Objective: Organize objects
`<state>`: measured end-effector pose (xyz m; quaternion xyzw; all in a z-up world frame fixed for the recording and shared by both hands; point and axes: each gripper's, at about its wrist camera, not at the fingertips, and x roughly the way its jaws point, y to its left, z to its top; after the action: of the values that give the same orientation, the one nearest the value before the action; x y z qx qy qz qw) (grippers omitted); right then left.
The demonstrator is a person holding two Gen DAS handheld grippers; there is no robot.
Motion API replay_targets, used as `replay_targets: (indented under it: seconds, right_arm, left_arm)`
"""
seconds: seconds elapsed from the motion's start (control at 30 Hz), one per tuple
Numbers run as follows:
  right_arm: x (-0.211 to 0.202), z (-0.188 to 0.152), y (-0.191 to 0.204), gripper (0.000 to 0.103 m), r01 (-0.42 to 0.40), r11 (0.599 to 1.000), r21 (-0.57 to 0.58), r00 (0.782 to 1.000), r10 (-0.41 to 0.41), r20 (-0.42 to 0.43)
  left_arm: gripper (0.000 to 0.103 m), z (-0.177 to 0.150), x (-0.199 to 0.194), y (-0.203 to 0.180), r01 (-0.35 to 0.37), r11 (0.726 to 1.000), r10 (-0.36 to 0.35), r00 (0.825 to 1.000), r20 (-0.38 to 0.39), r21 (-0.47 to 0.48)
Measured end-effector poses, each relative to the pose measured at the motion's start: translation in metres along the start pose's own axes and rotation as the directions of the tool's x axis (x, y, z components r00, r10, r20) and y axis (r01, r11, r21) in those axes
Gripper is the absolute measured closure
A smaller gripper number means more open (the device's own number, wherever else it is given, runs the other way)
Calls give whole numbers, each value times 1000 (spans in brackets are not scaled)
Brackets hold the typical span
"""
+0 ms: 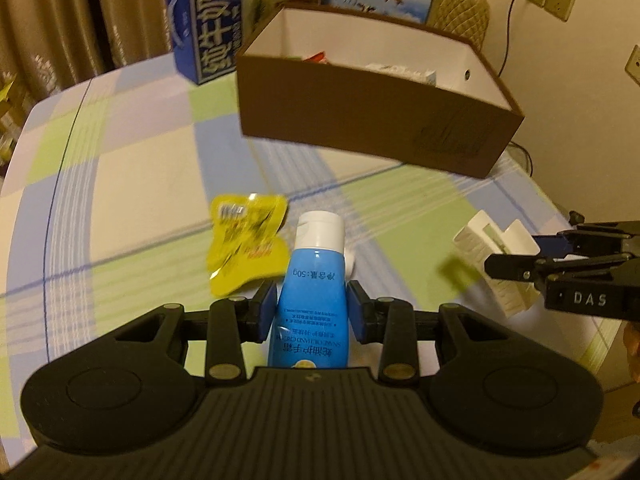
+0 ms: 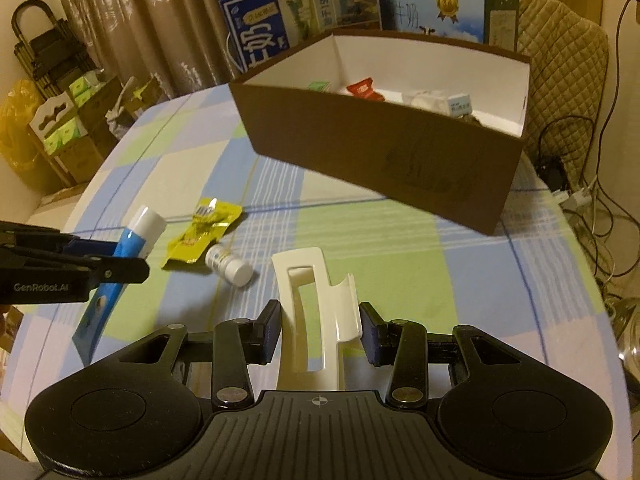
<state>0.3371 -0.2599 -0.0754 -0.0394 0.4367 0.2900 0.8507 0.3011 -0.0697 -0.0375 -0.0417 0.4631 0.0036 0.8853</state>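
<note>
The left gripper [image 1: 312, 312] clamps a blue tube [image 1: 310, 304] with a white cap, frame centre; the right gripper [image 2: 320, 330] clamps a cream clip [image 2: 316, 312].

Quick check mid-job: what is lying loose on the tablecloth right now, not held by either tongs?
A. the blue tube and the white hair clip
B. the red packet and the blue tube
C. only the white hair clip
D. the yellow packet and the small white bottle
D: the yellow packet and small white bottle lie on the cloth, while the left tongs grip the blue tube and the right tongs grip the white hair clip.
</note>
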Motion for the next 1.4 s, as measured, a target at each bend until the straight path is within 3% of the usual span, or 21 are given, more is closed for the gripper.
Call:
replay_targets:
  seconds: [0.5, 0.93, 1.17, 1.4]
  right_arm:
    - [-12, 57, -41, 65, -24, 1000, 19, 997, 23, 72]
    - [-5, 135, -78, 65, -45, 999, 2, 987, 45, 157]
    - [17, 178, -104, 65, -6, 1000, -13, 984, 9, 177]
    - [53, 214, -136, 65, 62, 998, -31, 986, -57, 156]
  left_arm:
    - [71, 73, 19, -39, 18, 998, -22, 997, 79, 58]
    - [71, 158, 42, -61, 4, 998, -14, 986, 166, 60]
    - [71, 206, 65, -65, -1, 998, -10, 985, 173, 66]
    - [71, 250, 111, -57, -40, 998, 33, 992, 124, 49]
